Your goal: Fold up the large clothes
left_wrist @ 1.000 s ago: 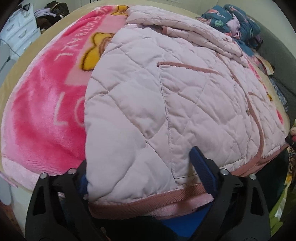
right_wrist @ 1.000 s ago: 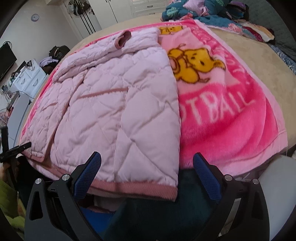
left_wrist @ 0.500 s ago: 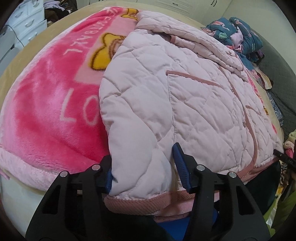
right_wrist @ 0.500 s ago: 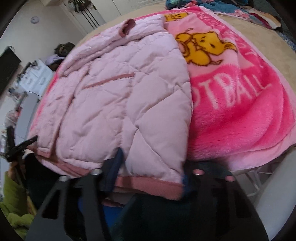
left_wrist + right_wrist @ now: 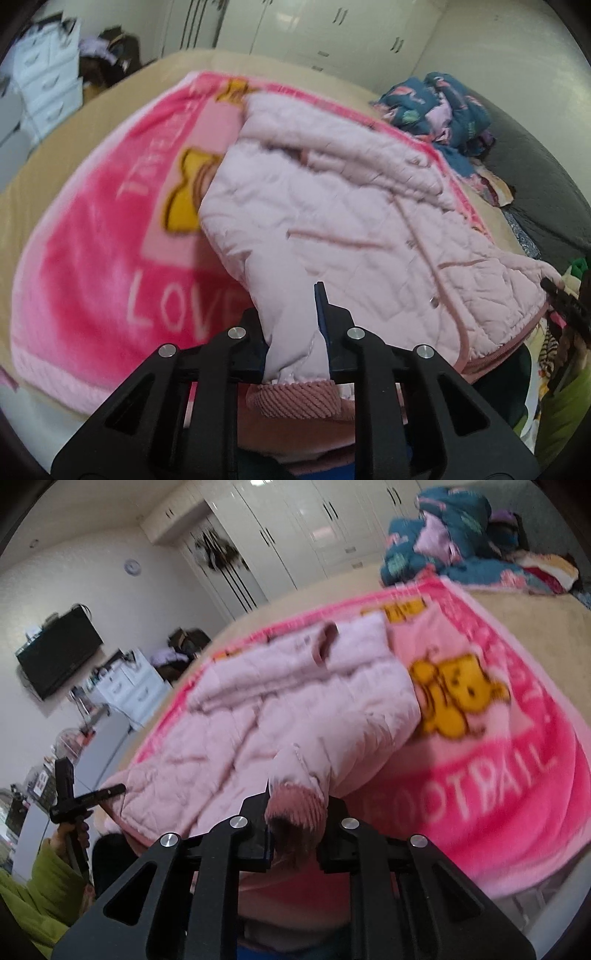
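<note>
1. The quilted pink jacket is spread on the pink blanket on the bed; only the near hem is raised off it.
2. The left gripper is clamped on one hem corner, the right gripper on the ribbed hem band at the other. Both sets of jaws were just closed, fabric pinched between.
3. Risk: thick padding may slide from the narrow pads if pulled hard.
4. Risk: uneven lifting would skew the fold line.
5. Risk: the folded-in sleeve may spill out.
6. Risk: the blanket may be dragged along by friction.
</note>
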The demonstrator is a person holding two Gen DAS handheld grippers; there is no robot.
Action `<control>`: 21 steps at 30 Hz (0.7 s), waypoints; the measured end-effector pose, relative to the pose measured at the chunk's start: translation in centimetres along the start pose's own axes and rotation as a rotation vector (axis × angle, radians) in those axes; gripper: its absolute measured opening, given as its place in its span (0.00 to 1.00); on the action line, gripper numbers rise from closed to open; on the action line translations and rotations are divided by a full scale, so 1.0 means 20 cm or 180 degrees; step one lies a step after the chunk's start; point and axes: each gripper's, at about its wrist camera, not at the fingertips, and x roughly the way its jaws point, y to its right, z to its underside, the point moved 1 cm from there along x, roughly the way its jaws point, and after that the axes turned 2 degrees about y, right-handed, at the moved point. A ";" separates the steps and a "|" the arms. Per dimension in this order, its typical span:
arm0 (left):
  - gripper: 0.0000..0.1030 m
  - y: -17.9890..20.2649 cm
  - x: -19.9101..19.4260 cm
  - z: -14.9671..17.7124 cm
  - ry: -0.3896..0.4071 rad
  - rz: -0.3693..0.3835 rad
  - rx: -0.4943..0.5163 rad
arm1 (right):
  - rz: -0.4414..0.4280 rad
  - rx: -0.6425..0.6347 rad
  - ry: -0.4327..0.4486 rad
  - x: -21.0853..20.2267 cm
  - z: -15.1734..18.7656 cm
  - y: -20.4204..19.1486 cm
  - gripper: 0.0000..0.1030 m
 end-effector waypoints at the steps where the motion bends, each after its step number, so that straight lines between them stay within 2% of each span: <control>1: 0.11 0.02 -0.01 -0.02 0.0025 -0.0001 0.0020 | -0.0014 -0.0013 0.0052 -0.01 -0.02 -0.01 0.14; 5: 0.11 0.06 -0.02 -0.08 0.0134 0.0001 0.0052 | -0.0040 -0.0021 0.0205 -0.01 -0.10 -0.03 0.14; 12: 0.11 0.07 -0.02 -0.15 0.0239 0.0004 0.0038 | 0.0004 0.0010 0.0320 -0.02 -0.17 -0.03 0.13; 21: 0.11 0.09 -0.02 -0.25 0.0361 -0.0013 0.0026 | -0.0081 0.0158 0.0483 0.00 -0.28 0.01 0.13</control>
